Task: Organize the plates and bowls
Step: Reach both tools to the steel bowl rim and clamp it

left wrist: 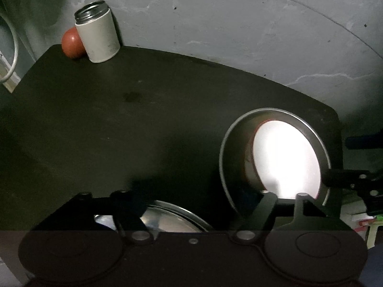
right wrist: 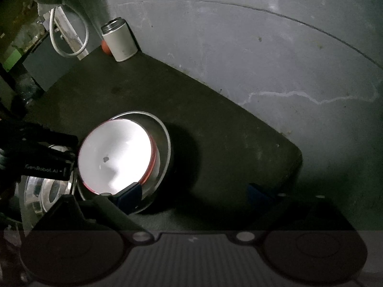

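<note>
While both of my grippers hovered low over the dark table (left wrist: 119,119), my left gripper (left wrist: 191,198) stood wide open, its right finger beside the near rim of the white bowl (left wrist: 287,157) and its left finger over a shiny steel plate (left wrist: 172,220) at the near edge. The white bowl, red-rimmed, sat nested in a grey metal bowl (right wrist: 165,141). My right gripper (right wrist: 198,191) was open too, its left finger touching the near rim of the two bowls, its right finger well clear over bare table. A white canister (left wrist: 98,33) and a red ball (left wrist: 70,44) stood far off by the wall.
</note>
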A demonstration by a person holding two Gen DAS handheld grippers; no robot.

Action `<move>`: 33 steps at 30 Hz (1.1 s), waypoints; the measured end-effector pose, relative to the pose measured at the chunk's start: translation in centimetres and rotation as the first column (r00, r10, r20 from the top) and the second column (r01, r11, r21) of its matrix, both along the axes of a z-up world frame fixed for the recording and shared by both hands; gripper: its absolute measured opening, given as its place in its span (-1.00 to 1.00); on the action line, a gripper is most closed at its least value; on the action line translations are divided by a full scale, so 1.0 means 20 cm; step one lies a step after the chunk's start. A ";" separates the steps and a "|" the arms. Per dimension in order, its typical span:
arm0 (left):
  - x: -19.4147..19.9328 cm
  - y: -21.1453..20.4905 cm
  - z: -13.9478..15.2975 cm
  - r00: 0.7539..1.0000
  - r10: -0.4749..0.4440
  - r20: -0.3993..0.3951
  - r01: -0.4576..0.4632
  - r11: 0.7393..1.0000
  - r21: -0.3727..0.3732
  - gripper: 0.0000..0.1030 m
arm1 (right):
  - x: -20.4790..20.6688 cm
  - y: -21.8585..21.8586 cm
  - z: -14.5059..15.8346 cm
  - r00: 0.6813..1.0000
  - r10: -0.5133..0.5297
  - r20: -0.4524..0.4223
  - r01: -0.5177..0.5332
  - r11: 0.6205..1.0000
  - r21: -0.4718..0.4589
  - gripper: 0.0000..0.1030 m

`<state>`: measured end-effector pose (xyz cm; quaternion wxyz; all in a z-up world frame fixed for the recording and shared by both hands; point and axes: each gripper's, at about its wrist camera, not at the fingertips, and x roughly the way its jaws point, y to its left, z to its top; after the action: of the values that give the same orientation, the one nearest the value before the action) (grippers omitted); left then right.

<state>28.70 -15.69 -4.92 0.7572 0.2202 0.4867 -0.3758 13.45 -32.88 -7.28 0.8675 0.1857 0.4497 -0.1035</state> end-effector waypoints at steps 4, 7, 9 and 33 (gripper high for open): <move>0.00 0.00 -0.01 0.998 0.011 -0.064 -0.014 0.999 -0.047 -0.11 | -0.01 0.01 0.00 1.000 -0.003 0.004 0.003 1.000 -0.005 0.71; -0.01 -0.01 -0.02 0.996 0.011 -0.091 -0.018 0.997 -0.071 -0.39 | -0.01 0.01 0.01 1.000 0.001 0.008 -0.001 1.000 0.004 0.61; -0.02 -0.02 -0.02 0.994 0.008 -0.106 -0.016 0.996 -0.083 -0.63 | -0.01 0.01 0.01 1.000 0.006 0.010 -0.006 1.000 0.010 0.51; -0.09 -0.02 -0.01 0.984 0.128 -0.121 -0.139 0.987 -0.085 -0.73 | 0.15 0.00 0.00 0.994 -0.096 -0.060 0.099 0.994 0.048 -0.25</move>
<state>26.93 -16.03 -5.16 0.7609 0.1295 0.5250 -0.3586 16.45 -32.90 -7.34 0.8430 0.2266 0.4675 -0.1398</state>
